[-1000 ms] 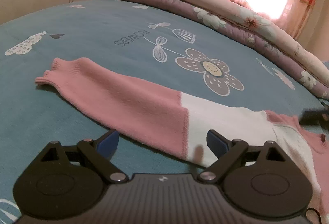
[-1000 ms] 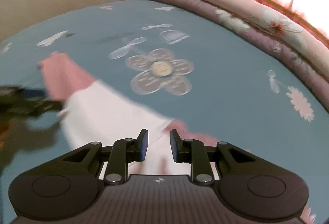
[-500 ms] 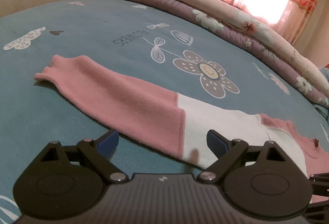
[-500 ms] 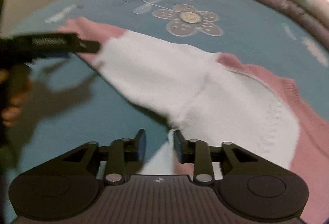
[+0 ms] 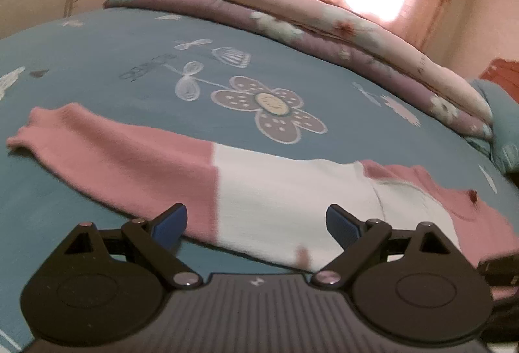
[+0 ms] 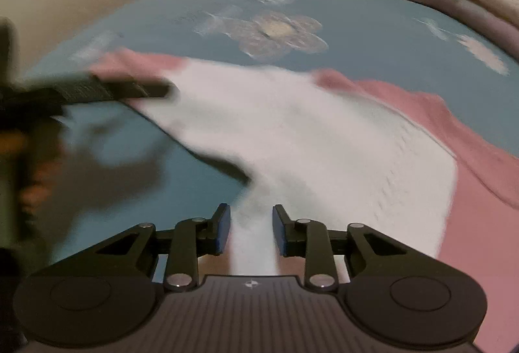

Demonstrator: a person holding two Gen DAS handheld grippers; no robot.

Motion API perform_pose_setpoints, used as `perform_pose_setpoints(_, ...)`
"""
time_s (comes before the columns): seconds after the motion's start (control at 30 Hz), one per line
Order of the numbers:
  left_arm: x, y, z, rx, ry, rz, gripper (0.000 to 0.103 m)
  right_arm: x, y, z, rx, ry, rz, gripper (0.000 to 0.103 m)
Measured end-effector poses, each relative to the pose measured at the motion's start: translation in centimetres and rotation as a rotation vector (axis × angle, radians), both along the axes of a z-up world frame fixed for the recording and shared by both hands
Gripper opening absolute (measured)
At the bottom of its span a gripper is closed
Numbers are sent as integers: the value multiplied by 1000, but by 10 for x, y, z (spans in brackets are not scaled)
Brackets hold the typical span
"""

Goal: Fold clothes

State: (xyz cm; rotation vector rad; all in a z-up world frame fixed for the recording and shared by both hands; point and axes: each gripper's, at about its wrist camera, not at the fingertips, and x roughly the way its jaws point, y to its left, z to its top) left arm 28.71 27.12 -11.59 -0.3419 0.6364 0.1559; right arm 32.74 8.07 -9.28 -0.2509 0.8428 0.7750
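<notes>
A pink and white sweater point(image 5: 275, 190) lies spread on the blue bed sheet point(image 5: 97, 61), one sleeve stretched out to the left. My left gripper point(image 5: 256, 216) hovers wide open just over that sleeve, where pink meets white, with nothing gripped. In the right wrist view the sweater point(image 6: 324, 139) fills the middle. My right gripper point(image 6: 251, 213) is low over its white side edge below the armpit. Its narrow jaws are closing with white fabric between them, and no firm pinch shows. The left gripper point(image 6: 107, 91) appears there as a blurred dark bar over the sleeve.
A folded floral quilt point(image 5: 292, 15) lies along the far side of the bed under a bright curtained window. The person's hand point(image 6: 29, 190) shows blurred at the left. A large flower print point(image 5: 272, 106) marks the sheet beyond the sleeve.
My right gripper has dropped toward the sweater and come in over its white side edge, so fabric now lies between its jaws. My left gripper has shifted a little sideways, still open.
</notes>
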Motion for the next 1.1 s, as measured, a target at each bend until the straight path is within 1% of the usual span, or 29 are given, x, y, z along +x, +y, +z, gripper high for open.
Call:
perform_pose_setpoints(0.03, 0, -1, 0, 4, 2, -1, 93, 4, -4, 9, 13, -38, -4, 34)
perform_pose_setpoints(0.1, 1, -2, -1, 8, 8, -2, 93, 21, -5, 22, -29, -169, -18, 35)
perform_pose_setpoints(0.13, 1, -1, -2, 7, 13, 2, 93, 36, -5, 27, -59, -226, -25, 35)
perform_pose_setpoints(0.2, 2, 1, -3, 7, 18, 15, 93, 71, -7, 28, -111, -266, -68, 35)
perform_pose_setpoints(0.23, 2, 2, -4, 7, 19, 22, 93, 92, -9, 27, -129, -271, -102, 35)
perform_pose_setpoints(0.33, 4, 5, -7, 6, 32, 34, 93, 154, -20, 11, -113, -157, -190, 35)
perform_pose_setpoints(0.4, 6, 4, -10, 17, 41, 35, 93, 178, -28, -3, -118, -105, -226, 36)
perform_pose_setpoints(0.47, 7, 3, -12, 34, 48, 35, 93, 191, -28, -15, -143, -91, -224, 36)
perform_pose_setpoints(0.5, 7, 2, -12, 42, 49, 35, 93, 192, -29, -17, -149, -85, -210, 35)
perform_pose_setpoints(0.57, 8, 1, -13, 55, 51, 33, 93, 188, -31, -13, -140, -115, -163, 35)
perform_pose_setpoints(0.6, 8, 0, -14, 61, 54, 32, 93, 184, -31, -9, -127, -132, -125, 35)
perform_pose_setpoints(0.63, 9, 0, -14, 67, 57, 32, 93, 179, -29, -6, -125, -155, -60, 36)
perform_pose_setpoints(0.67, 9, -1, -15, 73, 59, 32, 93, 174, -25, -5, -148, -180, -2, 36)
perform_pose_setpoints(0.7, 9, -1, -15, 80, 60, 32, 93, 169, -19, -6, -199, -200, 43, 36)
perform_pose_setpoints(0.77, 10, -3, -16, 95, 62, 31, 93, 164, -8, -14, -293, -197, 104, 36)
perform_pose_setpoints(0.83, 11, -3, -17, 103, 68, 30, 93, 161, -5, -21, -287, -185, 127, 36)
perform_pose_setpoints(0.9, 12, -3, -18, 108, 81, 35, 96, 164, -3, -29, -267, -175, 86, 38)
perform_pose_setpoints(0.97, 14, -3, -20, 118, 100, 48, 96, 167, -3, -31, -264, -194, 7, 58)
perform_pose_setpoints(1.0, 14, -2, -20, 120, 105, 51, 96, 166, 0, -29, -269, -206, -15, 57)
perform_pose_setpoints(1.03, 13, -1, -20, 114, 103, 52, 96, 161, 0, -23, -252, -226, -30, 54)
perform_pose_setpoints(1.07, 12, 2, -19, 100, 101, 60, 96, 155, -1, -15, -228, -249, -46, 53)
perform_pose_setpoints(1.1, 12, 4, -18, 85, 99, 71, 96, 149, -3, -7, -186, -253, -64, 52)
